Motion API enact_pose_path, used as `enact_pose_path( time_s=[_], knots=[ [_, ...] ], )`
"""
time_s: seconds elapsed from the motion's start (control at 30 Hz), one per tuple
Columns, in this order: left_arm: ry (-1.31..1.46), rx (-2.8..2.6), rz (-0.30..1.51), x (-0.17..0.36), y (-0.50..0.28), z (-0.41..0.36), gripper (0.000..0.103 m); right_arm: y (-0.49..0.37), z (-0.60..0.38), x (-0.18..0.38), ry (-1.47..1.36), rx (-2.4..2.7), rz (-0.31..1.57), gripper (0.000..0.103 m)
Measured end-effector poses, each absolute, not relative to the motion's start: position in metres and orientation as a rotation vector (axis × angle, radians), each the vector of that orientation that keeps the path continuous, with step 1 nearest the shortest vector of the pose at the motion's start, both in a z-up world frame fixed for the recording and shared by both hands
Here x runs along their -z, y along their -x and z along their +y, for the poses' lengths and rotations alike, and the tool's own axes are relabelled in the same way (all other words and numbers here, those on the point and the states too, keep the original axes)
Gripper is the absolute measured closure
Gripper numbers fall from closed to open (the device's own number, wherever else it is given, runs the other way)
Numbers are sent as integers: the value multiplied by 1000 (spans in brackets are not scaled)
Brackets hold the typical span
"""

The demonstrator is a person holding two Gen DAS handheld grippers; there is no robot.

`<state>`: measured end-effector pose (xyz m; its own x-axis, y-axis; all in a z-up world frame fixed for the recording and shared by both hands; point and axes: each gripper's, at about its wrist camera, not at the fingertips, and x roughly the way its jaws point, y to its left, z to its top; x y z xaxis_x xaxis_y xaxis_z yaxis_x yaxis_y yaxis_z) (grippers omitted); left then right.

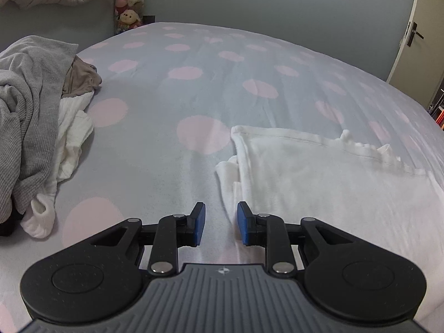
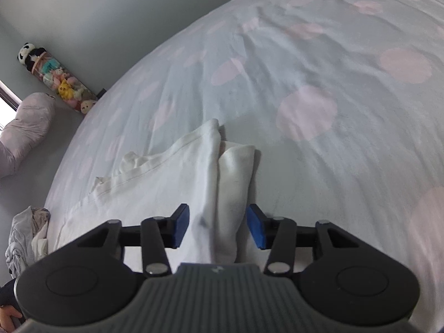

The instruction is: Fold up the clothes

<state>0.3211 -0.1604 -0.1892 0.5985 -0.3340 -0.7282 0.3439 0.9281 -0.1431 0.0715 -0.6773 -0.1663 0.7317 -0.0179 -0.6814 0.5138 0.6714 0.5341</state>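
A white garment [image 1: 319, 172] lies spread flat on the bed [image 1: 194, 88], over a pale grey-blue cover dotted with large pink circles. One hemmed edge runs across its far side, a little rumpled towards one end, and at one side a narrow flap of the same white cloth is folded in beside the main panel.

The left gripper [image 1: 221, 223] hangs low over the bed with its blue pads parted by a small gap. Nothing sits between them; the bare cover shows through the gap, and the white garment's near edge lies just beside the right-hand pad.

The right gripper [image 2: 218, 226] stands a good deal wider open. From its own camera the folded side of the white garment [image 2: 177, 177] runs straight up between the two blue pads, with a ridge of doubled cloth in the middle, but neither pad presses on it; a strip of fabric shows clear on either side.

Off to the left of the bed sits a heap of unfolded clothes [image 1: 30, 105]: a grey ribbed knit on top, something taupe behind it, and a white ribbed piece spilling out underneath. It lies well apart from the white garment.

Beyond the bed, a tall clear tube of soft toys [image 1: 129, 2] stands against the wall, with a pale pink pillow [image 2: 27, 130] near it. A door [image 1: 419, 33] with a lever handle is at the far right.
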Motion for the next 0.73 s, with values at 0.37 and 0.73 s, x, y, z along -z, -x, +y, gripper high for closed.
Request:
enact_pose_path(
  time_s=[0.37,0.73],
  knots=[
    [4,407,858,191,-326,-156,81,-79,-668,164,-800,312,734,88],
    [8,411,843,176,-322,-149,79,-110,-603,61,-679,282,763,89]
  ],
)
